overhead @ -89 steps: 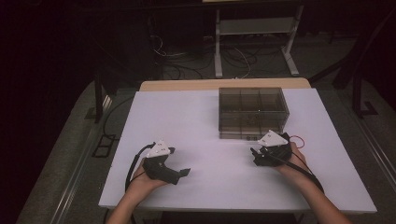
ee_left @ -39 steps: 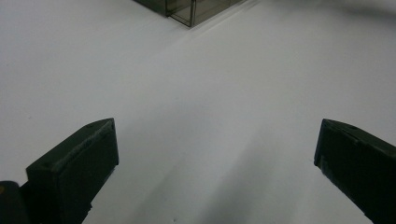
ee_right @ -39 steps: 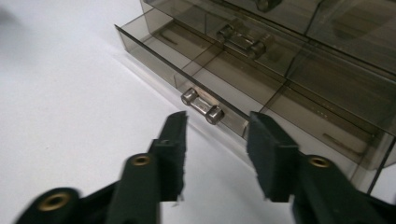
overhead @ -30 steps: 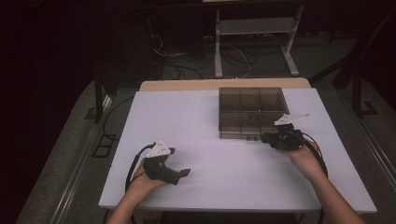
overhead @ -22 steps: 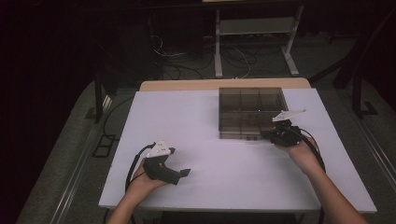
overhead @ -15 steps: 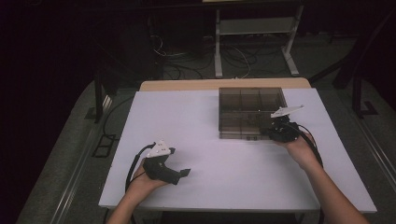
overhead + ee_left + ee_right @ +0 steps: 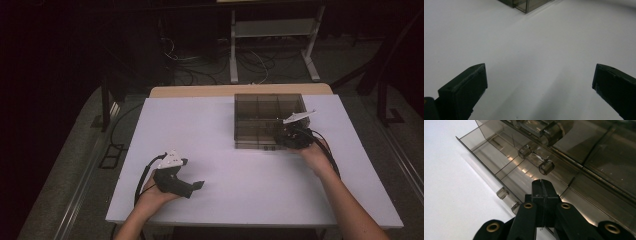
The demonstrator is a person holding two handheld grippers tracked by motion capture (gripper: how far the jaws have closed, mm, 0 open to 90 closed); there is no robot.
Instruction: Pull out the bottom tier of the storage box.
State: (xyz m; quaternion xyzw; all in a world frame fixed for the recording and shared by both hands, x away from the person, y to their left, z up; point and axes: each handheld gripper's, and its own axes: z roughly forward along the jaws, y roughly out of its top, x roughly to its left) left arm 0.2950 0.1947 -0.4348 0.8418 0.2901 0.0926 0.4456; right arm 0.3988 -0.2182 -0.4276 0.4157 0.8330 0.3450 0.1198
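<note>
right tongs (image 7: 542, 182) moved up against box (image 7: 260, 115).

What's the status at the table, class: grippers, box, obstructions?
Left gripper open, resting on the white table, apart from the box. Right gripper shut, empty, at the smoky clear box near its hinge knobs. Nothing in the way.
</note>
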